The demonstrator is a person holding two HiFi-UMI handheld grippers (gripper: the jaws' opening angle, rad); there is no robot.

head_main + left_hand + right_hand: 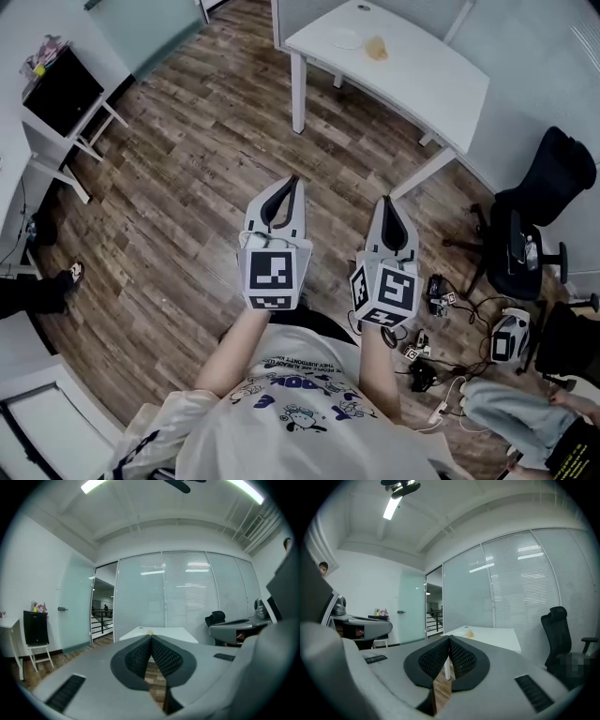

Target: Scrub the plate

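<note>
White plate (345, 38) flat on table (422, 80), yellowish sponge (376, 47) just beside.

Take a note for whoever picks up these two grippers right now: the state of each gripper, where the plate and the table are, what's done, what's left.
Left gripper: shut, empty, held out in front of the person.
Right gripper: shut, empty, beside it.
The white plate lies near the far end of the white table ahead. A yellowish item, possibly the scrubber, lies next to it.
Done: nothing; both lie untouched.
Left: walk to the table, pick up the yellowish item, steady the plate, scrub.
</note>
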